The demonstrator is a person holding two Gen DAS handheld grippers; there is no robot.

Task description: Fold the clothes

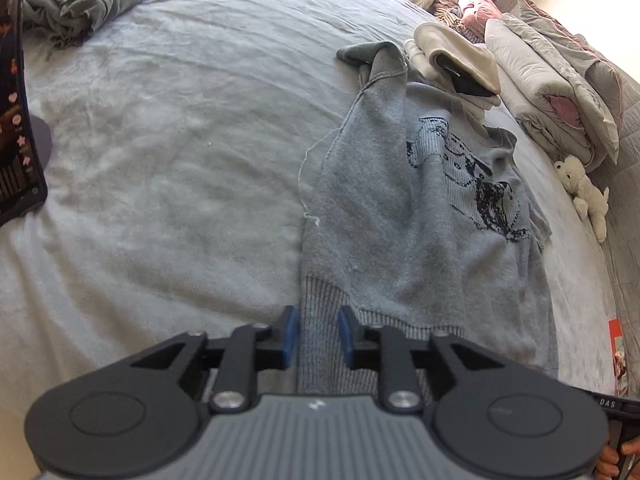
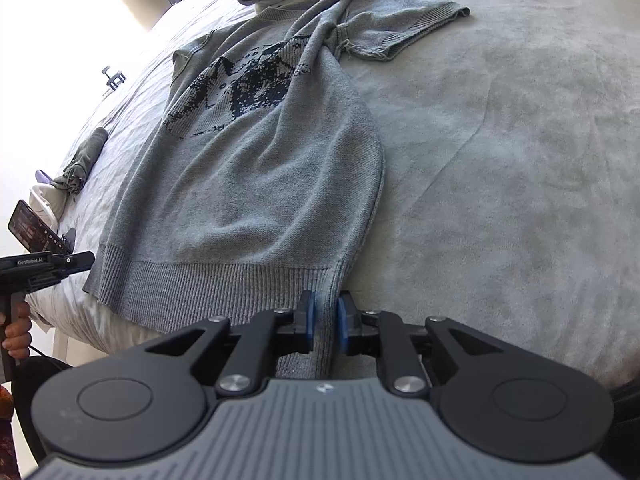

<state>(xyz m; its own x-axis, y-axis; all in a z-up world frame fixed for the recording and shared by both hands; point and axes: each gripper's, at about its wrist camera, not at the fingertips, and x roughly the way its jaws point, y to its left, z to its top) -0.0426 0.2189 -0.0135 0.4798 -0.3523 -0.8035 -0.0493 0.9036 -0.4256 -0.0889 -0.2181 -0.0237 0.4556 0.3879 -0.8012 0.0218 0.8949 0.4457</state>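
the grey sweater (image 2: 256, 184) lies flat on the bed (image 2: 500, 140). the left tool (image 1: 318, 334) and the right tool (image 2: 325, 322) each pinch its ribbed hem.

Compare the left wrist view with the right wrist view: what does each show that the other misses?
Left wrist only: a white soft toy by the rolled bedding, and the left gripper around the sweater's hem. Right wrist only: the sweater's spread sleeve, and the right gripper on the hem's other corner. Both: the grey sweater on the bed, the folded pile and a phone.
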